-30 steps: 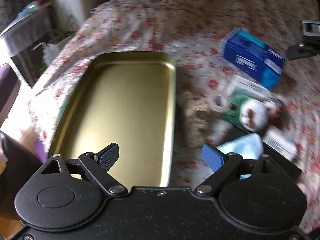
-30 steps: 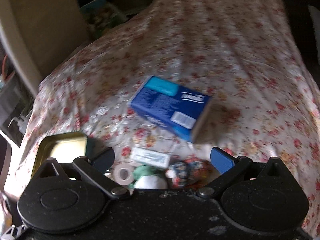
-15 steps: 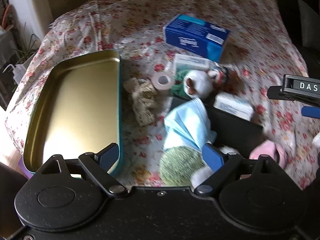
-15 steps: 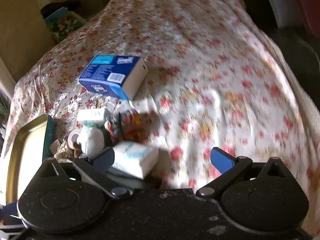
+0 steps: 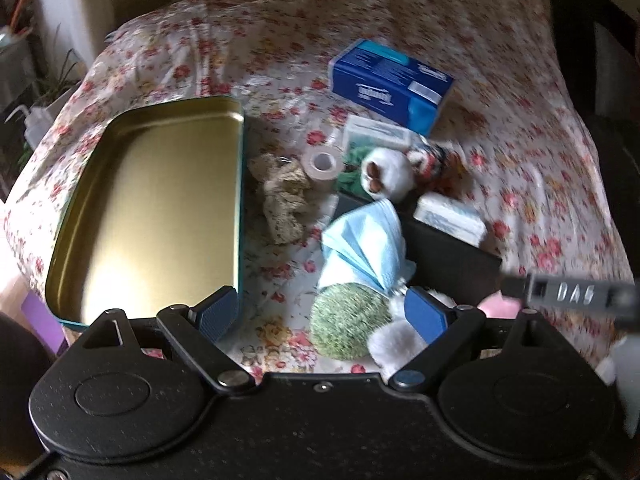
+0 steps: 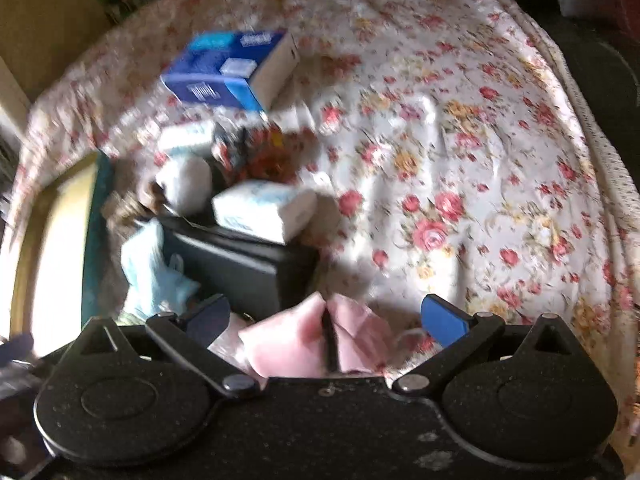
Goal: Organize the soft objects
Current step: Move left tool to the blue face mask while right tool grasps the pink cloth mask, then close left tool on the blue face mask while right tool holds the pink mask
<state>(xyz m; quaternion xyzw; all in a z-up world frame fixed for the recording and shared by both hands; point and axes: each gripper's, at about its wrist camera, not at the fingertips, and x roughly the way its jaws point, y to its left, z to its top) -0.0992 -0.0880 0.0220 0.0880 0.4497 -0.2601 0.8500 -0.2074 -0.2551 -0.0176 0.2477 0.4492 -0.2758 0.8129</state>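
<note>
- Left gripper (image 5: pixel 322 314) gaping wide over the green knitted ball (image 5: pixel 347 322), blue mask (image 5: pixel 366 240) just beyond.
- Gold tin (image 5: pixel 152 204) alongside, left.
- Right gripper (image 6: pixel 324 320) spread over a pink, possibly cloth, bundle (image 6: pixel 308 342); black case (image 6: pixel 240 264) ahead.

Bare floral cloth (image 6: pixel 460 168) lay free on the right and far side; the left was blocked by the gold tray (image 5: pixel 160 208), the middle by clutter around a black case (image 6: pixel 240 264).

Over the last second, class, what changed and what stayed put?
Both open claws swung right and nearer: the right claw now hovers over the pink folded cloth, the left claw near the green knitted ball. Nothing gripped. The gold metal tray stayed put.
</note>
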